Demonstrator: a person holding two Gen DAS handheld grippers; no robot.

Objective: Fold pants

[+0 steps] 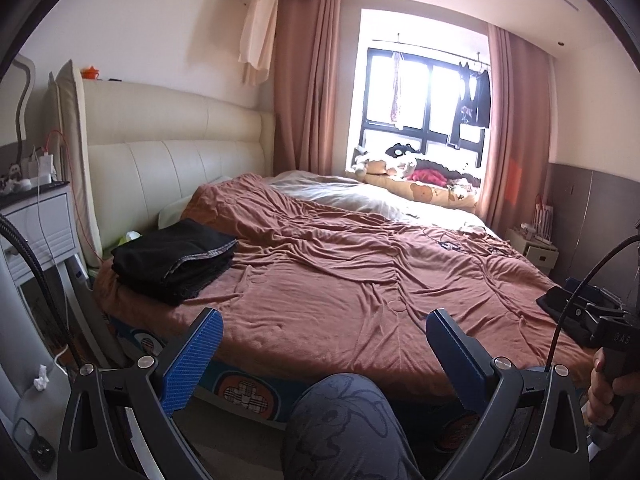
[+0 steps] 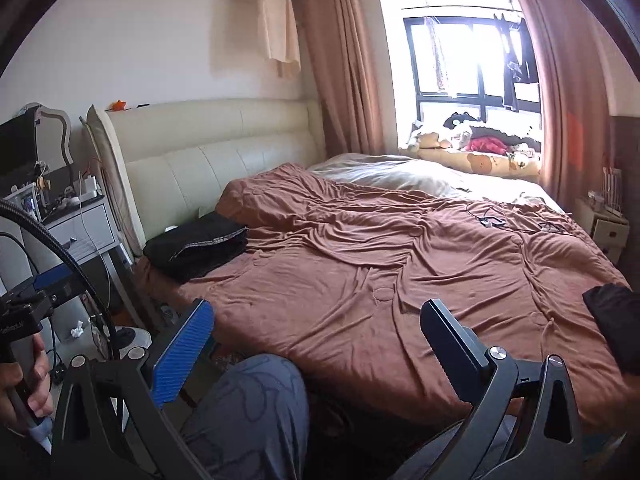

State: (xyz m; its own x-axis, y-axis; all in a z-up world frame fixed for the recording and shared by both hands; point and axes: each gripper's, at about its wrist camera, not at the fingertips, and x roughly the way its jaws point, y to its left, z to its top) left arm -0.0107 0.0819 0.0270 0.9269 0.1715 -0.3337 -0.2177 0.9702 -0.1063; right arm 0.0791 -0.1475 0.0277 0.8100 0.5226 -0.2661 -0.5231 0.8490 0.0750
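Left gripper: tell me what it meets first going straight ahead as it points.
Likely the brown blanket on the bed; the open left gripper aims at bare cloth, right of the folded pants. Depth is unclear.

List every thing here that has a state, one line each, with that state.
Left gripper: jaws open, empty, held short of the bed.
Right gripper: jaws open, empty.
Stack of black folded pants: folded, lying near the headboard.
Brown rumpled bedspread: spread out, wrinkled.
Pink window curtains: drawn apart.
Black garment at bed edge: unfolded, partly cut off.
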